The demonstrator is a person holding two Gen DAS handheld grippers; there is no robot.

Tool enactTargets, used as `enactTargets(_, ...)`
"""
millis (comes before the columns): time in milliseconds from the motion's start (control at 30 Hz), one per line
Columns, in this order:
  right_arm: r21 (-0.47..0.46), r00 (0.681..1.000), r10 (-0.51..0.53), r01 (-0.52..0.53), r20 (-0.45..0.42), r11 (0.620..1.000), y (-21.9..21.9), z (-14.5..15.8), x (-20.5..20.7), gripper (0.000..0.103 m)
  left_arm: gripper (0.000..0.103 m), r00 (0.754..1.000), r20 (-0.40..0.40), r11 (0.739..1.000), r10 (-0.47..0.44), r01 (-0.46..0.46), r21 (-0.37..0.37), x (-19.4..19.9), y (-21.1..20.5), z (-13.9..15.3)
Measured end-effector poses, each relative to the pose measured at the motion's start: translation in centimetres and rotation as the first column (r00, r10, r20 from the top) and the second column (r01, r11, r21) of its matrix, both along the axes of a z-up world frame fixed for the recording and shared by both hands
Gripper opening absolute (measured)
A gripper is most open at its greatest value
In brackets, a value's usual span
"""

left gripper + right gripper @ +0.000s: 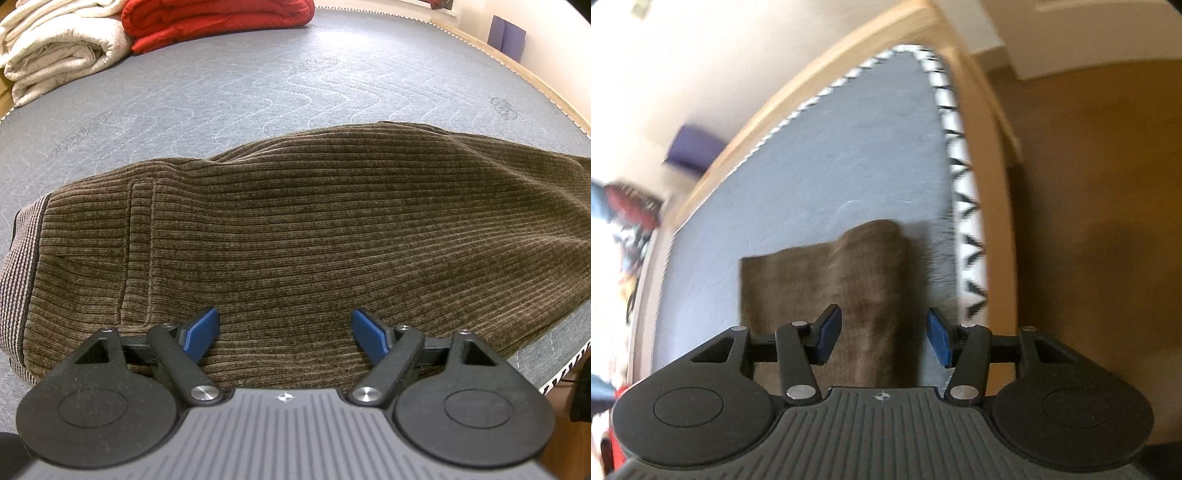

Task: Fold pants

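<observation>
Brown ribbed corduroy pants (314,229), quilted matt grey mattress (221,85), matt blk plastic hand-held gripper (284,334)

The pants (295,236) lie flat across the mattress (258,85), their waistband (22,280) at the left end in the left wrist view. The left tongs (284,334) hang just over the pants' near edge. Behind them, at the mattress's far left corner, a folded blanket (55,48) sits beside a folded quilt (218,18) to its right. In the right wrist view, the pants' leg end (849,280) lies near the mattress's right edge, ahead of the right tongs (884,338).
</observation>
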State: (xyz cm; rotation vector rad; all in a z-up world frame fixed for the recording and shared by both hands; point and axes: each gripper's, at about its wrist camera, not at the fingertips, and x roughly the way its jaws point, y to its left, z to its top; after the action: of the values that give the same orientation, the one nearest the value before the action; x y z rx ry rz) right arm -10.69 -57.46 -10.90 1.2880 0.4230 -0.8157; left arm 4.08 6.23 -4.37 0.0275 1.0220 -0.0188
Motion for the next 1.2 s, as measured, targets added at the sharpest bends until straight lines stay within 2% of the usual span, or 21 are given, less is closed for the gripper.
enactTargets(167,0.012,1.000,0.015,-0.015,0.024,1.000,-0.5,-0.5,1.0,0.054,0.085,1.000,0.004,1.000,-0.003,0.003,0.006,-0.1,-0.2,-0.1)
enactTargets(267,0.005,0.999,0.031,-0.031,0.033,0.999,-0.8,-0.4,1.9,0.048,0.085,1.000,0.004,1.000,-0.003,0.003,0.007,-0.1,-0.2,-0.1)
enactTargets(367,0.007,0.999,0.030,-0.030,-0.015,1.000,-0.9,-0.6,2.7,0.036,0.085,1.000,0.005,1.000,-0.005,0.005,0.009,-0.1,-0.3,-0.1)
enactTargets(433,0.021,1.000,0.003,-0.003,-0.015,1.000,-1.1,-0.9,2.6,0.020,0.085,1.000,0.004,1.000,-0.005,0.005,0.008,-0.1,-0.3,-0.1)
enactTargets(467,0.036,1.000,-0.008,0.008,-0.006,0.999,-1.1,-1.0,2.5,0.016,0.085,1.000,0.004,1.000,-0.005,0.005,0.008,-0.1,-0.3,-0.1)
enactTargets(567,0.024,0.999,-0.041,0.041,0.025,0.999,-0.6,0.0,2.2,0.014,0.085,1.000,-0.001,1.000,-0.004,0.004,0.002,0.0,-0.2,-0.1)
enactTargets(633,-0.090,1.000,0.010,-0.008,0.018,0.996,0.8,2.5,3.1,0.014,0.085,1.000,-0.006,1.000,-0.003,0.003,-0.001,0.1,-0.1,-0.1)
enactTargets(667,-0.189,0.998,0.068,-0.066,0.005,0.980,2.2,4.6,3.9,0.013,0.085,1.000,-0.008,1.000,-0.002,0.002,-0.002,0.2,-0.1,-0.1)
enactTargets(700,-0.291,0.990,0.139,-0.132,0.001,0.947,4.1,6.8,4.7,0.013,0.085,1.000,-0.011,1.000,-0.002,0.002,-0.004,0.2,0.0,-0.1)
enactTargets(767,-0.492,0.952,0.305,-0.277,-0.026,0.825,9.3,11.4,6.2,0.013,0.085,1.000,-0.013,1.000,-0.002,0.002,-0.007,0.3,0.1,0.0)
enactTargets(833,-0.658,0.869,0.488,-0.415,-0.081,0.629,16.5,15.4,7.0,0.013,0.085,1.000,-0.013,1.000,-0.006,0.006,-0.009,0.3,0.2,0.1)
enactTargets(867,-0.718,0.809,0.575,-0.472,-0.122,0.512,20.5,16.8,7.0,0.013,0.085,1.000,-0.013,1.000,-0.008,0.008,-0.011,0.3,0.3,0.1)
enactTargets(900,-0.771,0.735,0.653,-0.519,-0.183,0.368,24.9,17.7,6.8,0.013,0.085,1.000,-0.013,1.000,-0.009,0.009,-0.013,0.3,0.4,0.1)
enactTargets(933,-0.801,0.664,0.708,-0.547,-0.241,0.242,28.6,18.0,6.4,0.013,0.085,1.000,-0.013,1.000,-0.010,0.010,-0.015,0.2,0.4,0.2)
enactTargets(967,-0.808,0.581,0.757,-0.576,-0.299,0.124,32.2,17.8,6.1,0.013,0.085,1.000,-0.013,1.000,-0.011,0.010,-0.017,0.2,0.5,0.2)
enactTargets(1000,-0.786,0.475,0.801,-0.618,-0.366,0.007,35.7,17.0,5.8,0.014,0.085,1.000,-0.013,1.000,-0.011,0.011,-0.018,0.2,0.5,0.3)
enactTargets(1033,-0.751,0.380,0.823,-0.655,-0.421,-0.081,38.4,15.9,5.8,0.015,0.085,1.000,-0.014,1.000,-0.011,0.011,-0.019,0.1,0.5,0.3)
enactTargets(1100,-0.610,0.153,0.821,-0.745,-0.551,-0.270,43.7,12.1,6.1,0.018,0.085,1.000,-0.014,1.000,-0.011,0.011,-0.019,0.1,0.5,0.4)
enactTargets(1167,-0.439,-0.043,0.774,-0.804,-0.631,-0.402,46.8,8.2,6.3,0.018,0.085,1.000,-0.015,1.000,-0.012,0.011,-0.020,0.0,0.6,0.4)
enactTargets(1200,-0.369,-0.121,0.750,-0.813,-0.650,-0.451,48.0,6.8,5.8,0.020,0.085,1.000,-0.015,1.000,-0.012,0.011,-0.024,-0.1,0.7,0.4)
